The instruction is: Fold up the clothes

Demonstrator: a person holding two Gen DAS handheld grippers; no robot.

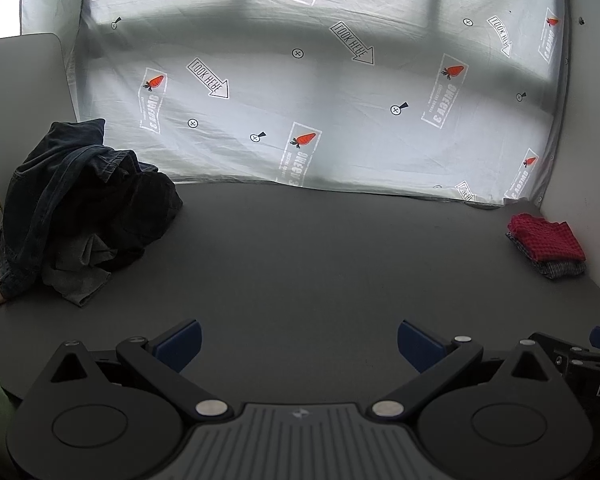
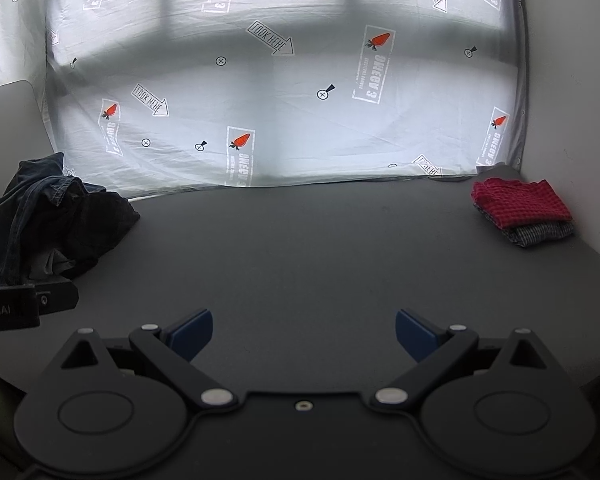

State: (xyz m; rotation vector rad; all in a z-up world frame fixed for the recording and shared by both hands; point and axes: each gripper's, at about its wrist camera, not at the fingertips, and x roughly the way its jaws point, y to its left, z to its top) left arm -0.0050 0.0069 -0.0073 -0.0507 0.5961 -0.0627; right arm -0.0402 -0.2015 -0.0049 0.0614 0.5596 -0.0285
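Nearest the lens in each wrist view, a matte black plastic gripper body is filling the bottom edge, its two round pivot discs and bright metal pins leading to angled arms tipped with flat blue pads. The left gripper (image 1: 299, 342) is hanging with its jaws spread wide and nothing between them; the right gripper (image 2: 304, 334) is doing the same. Both are hovering over the smooth, dark grey surface (image 1: 300, 264), which is looking flat and unmarked.

At nine o'clock in the left view, a heap of unfolded clothes (image 1: 80, 208) is slumping on the surface: dark blue denim with stitched seams is draping over black and grey soft fabric in loose, rumpled folds. At about three o'clock, well apart from the heap, a folded stack (image 1: 546, 242) is sitting by the white side wall, a red waffle-textured cloth squared off on top of a fine grey checked one.

Farthest back, at twelve o'clock, a thin pale sheet (image 1: 320, 100) is hanging as a backdrop, creased, printed with orange carrots, arrows and small crossed circles, with window light showing through it.
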